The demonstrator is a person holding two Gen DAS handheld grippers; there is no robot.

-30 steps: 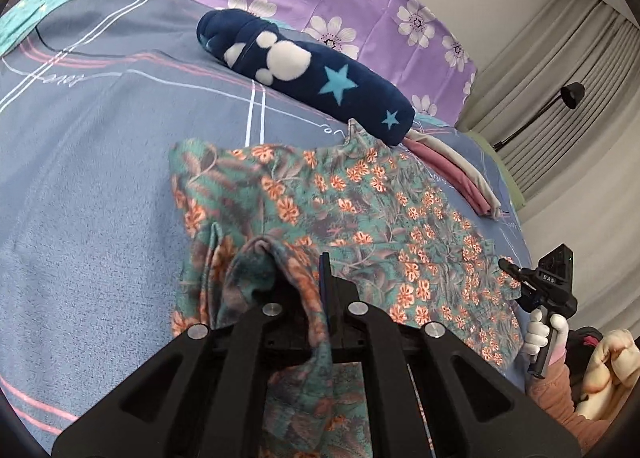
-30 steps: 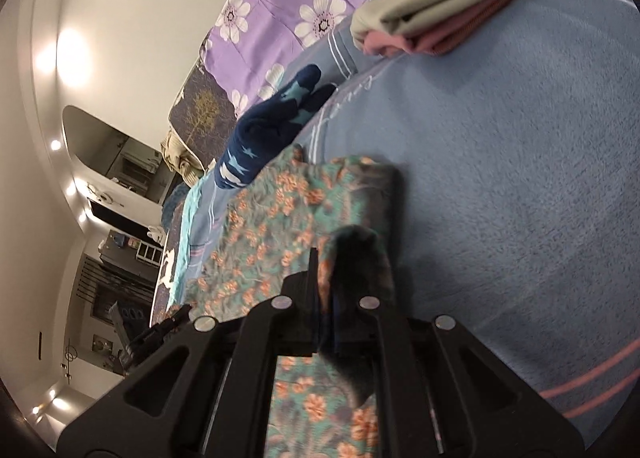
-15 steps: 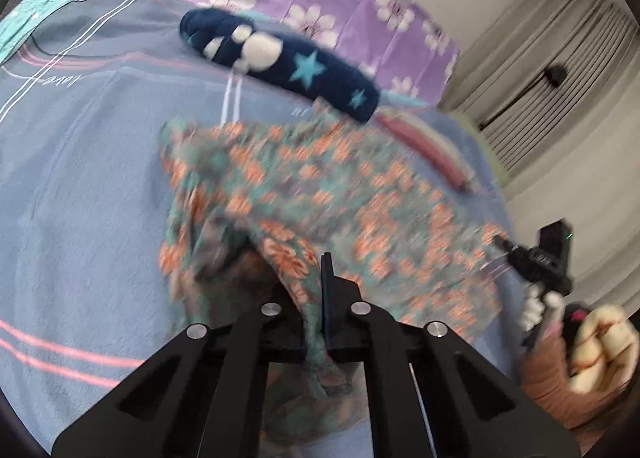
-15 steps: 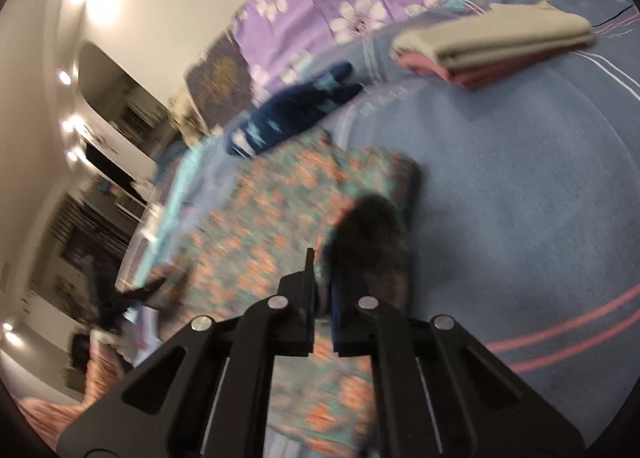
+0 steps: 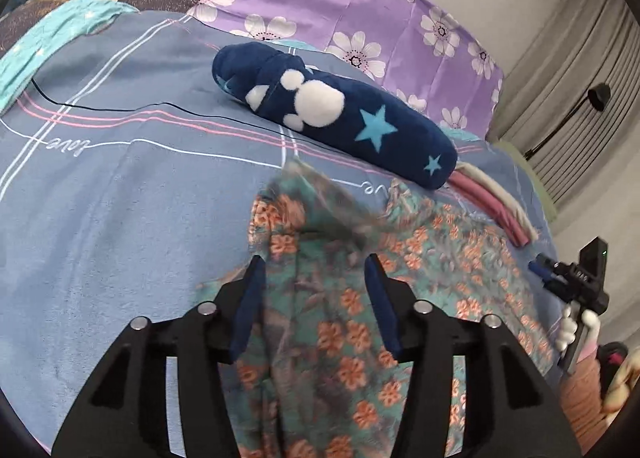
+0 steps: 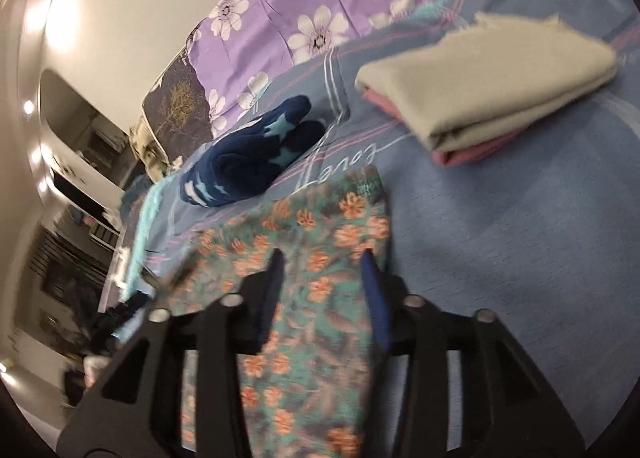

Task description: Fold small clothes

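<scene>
Blue striped bedsheet (image 5: 120,218) fills both frames — teal floral-print garment (image 5: 348,322) lies lower centre, left gripper (image 5: 314,278) and right gripper (image 6: 324,270) jaws just parted, cloth released, likely to set the fold.

One floral garment (image 5: 360,298) lies on the bed (image 5: 120,218). One rolled navy star-print piece (image 5: 344,118) lies far of it. One folded stack (image 6: 492,82) holds two pieces, beige on pink. One purple flowered pillow (image 5: 360,6) stands at the far end. Two hand-held grippers: left (image 5: 314,278), right (image 6: 322,270).
</scene>
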